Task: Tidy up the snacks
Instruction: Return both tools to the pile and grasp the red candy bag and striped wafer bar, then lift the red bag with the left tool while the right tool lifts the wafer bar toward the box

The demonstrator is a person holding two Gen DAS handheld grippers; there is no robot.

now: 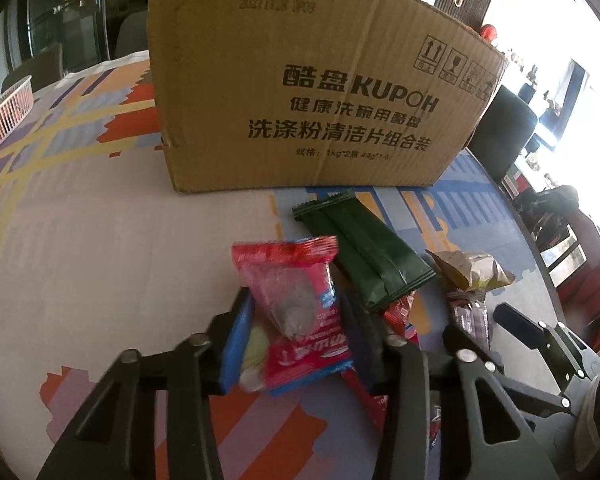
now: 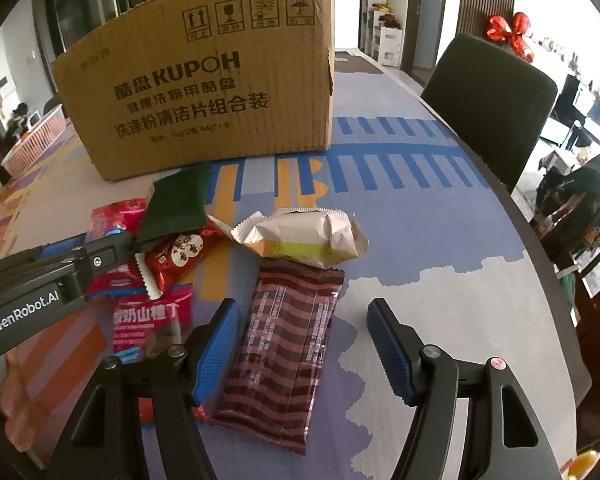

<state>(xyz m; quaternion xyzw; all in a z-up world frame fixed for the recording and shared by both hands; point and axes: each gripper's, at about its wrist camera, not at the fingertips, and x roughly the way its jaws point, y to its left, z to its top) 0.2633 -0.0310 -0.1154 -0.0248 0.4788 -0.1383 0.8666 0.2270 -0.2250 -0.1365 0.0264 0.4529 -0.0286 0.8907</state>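
My left gripper (image 1: 296,320) is shut on a pink snack packet (image 1: 296,312), its blue pads pressing both sides; it holds the packet just above the patterned tablecloth. A dark green packet (image 1: 364,252) lies behind it, in front of the brown KUPOH cardboard box (image 1: 300,92). My right gripper (image 2: 300,340) is open and empty, its jaws on either side of a maroon striped packet (image 2: 288,344) lying flat. Beyond are a white-and-yellow packet (image 2: 308,236), a red packet (image 2: 180,260), a pink packet (image 2: 152,320) and the green packet (image 2: 176,208). The left gripper's arm (image 2: 40,280) enters from the left.
The box (image 2: 204,92) stands at the back of the table. A white slatted basket (image 1: 4,116) sits at the far left edge. A dark chair (image 2: 492,108) stands at the table's right edge (image 2: 540,240). The tablecloth (image 1: 100,240) spreads left of the snacks.
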